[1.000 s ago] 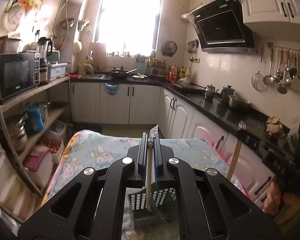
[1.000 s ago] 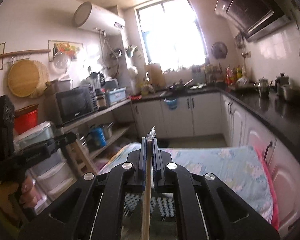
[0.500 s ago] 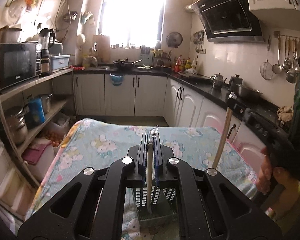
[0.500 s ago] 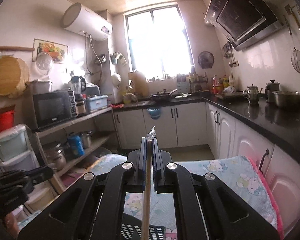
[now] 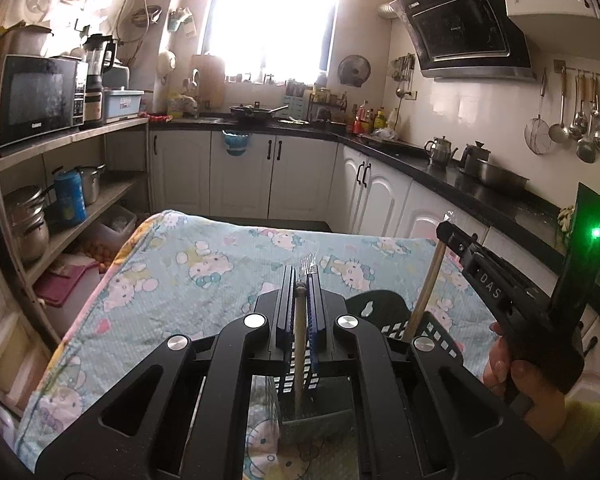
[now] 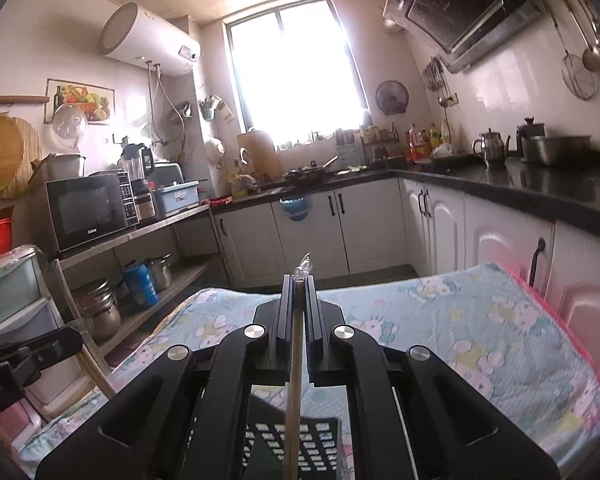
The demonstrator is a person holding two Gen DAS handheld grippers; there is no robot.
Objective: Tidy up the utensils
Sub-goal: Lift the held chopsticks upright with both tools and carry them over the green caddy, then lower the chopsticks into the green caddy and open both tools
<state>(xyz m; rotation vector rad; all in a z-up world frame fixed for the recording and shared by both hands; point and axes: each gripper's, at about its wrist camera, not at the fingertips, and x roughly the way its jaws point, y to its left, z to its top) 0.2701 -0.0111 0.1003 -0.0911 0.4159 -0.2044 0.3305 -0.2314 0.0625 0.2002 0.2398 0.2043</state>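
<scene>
Left gripper (image 5: pixel 300 280): fingers pinching a wooden-handled utensil (image 5: pixel 299 344), clamped near its upper end, with a bit of clear wrapping at the fingertips; which utensil it is cannot be told. Its long axis runs near vertical, down from the fingers toward 6 o'clock, lower end inside the black perforated utensil basket (image 5: pixel 300 380) directly beneath. Right gripper (image 6: pixel 298 282): fingers pressed onto a thin wooden stick (image 6: pixel 294 380), likely a chopstick, also upright, reaching down toward the basket's slotted wall (image 6: pixel 300 444) at 6 o'clock; tip hidden below the frame edge. In the left wrist view the right gripper sits at 3 o'clock, held by a hand (image 5: pixel 520 380), its stick slanting down into the basket's right side. Basket stands on the bench under a cartoon-print cloth (image 5: pixel 204 280). Judgement: both utensils are over or in the basket, the left one apparently deeper; the coming move turns on keeping each shaft vertical and then letting go.
</scene>
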